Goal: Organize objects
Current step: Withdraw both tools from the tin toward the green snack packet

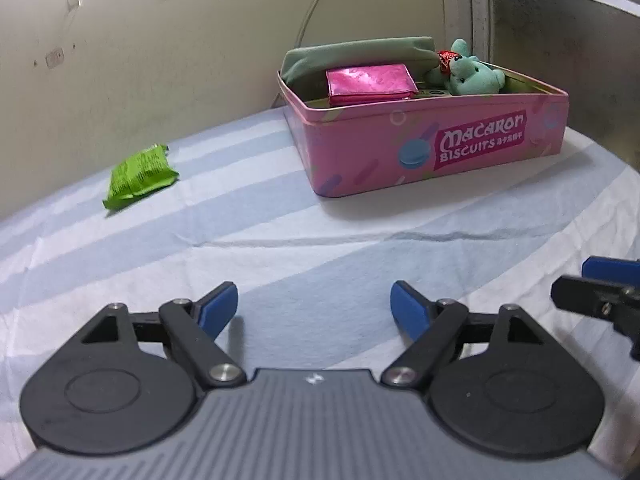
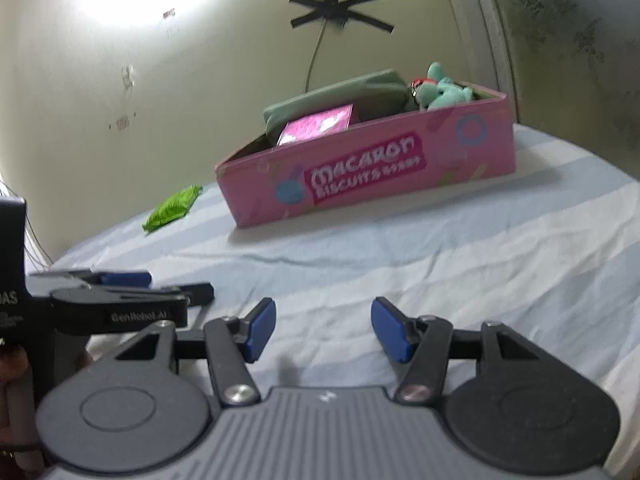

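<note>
Both our left gripper [image 1: 314,310] and right gripper [image 2: 323,330] hang open and empty over the striped sheet [image 1: 320,236], since only the green packet [image 1: 140,176] by the wall lies outside the tin [image 1: 432,148].

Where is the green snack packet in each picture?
Left wrist view: the green packet lies on the striped sheet at the left, near the wall.
Right wrist view: the green packet sits left of centre, by the wall.
Shared landmark: the pink biscuit tin, to the packet's right in both.
</note>
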`<state>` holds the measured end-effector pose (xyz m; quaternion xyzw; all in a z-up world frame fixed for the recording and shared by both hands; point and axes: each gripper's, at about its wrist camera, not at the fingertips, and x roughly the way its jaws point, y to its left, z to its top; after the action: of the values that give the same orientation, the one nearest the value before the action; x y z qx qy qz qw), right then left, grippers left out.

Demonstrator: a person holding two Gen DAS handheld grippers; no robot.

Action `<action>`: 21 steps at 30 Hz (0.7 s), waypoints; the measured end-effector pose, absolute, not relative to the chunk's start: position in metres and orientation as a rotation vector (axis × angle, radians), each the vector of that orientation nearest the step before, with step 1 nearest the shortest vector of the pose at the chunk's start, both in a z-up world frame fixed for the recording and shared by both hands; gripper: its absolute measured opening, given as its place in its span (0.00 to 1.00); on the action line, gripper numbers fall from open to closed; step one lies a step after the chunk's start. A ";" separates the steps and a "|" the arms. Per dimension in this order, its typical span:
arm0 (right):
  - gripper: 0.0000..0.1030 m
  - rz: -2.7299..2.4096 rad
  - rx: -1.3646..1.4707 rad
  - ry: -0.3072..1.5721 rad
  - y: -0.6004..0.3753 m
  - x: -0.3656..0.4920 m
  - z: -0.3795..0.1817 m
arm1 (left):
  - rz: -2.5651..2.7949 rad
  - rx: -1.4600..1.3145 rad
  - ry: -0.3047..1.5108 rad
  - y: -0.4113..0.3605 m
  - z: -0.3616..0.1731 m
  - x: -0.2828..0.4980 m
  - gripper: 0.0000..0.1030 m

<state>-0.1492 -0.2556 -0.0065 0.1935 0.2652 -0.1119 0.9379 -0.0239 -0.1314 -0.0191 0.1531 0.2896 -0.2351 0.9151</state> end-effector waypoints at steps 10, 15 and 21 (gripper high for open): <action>0.66 -0.267 0.205 0.516 -0.222 -0.143 -0.016 | -0.488 0.252 0.579 -0.119 -0.026 -0.021 0.92; 0.67 -0.256 0.101 0.505 -0.203 -0.142 -0.021 | -0.491 0.217 0.599 -0.114 -0.028 -0.018 0.93; 0.67 -0.205 0.087 0.488 -0.189 -0.143 -0.022 | -0.487 0.213 0.601 -0.110 -0.028 -0.017 0.95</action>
<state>-0.1432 -0.1888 -0.0219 0.0431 0.2412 -0.1011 0.9642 -0.0175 -0.1099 -0.0284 0.1035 0.2927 -0.2371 0.9205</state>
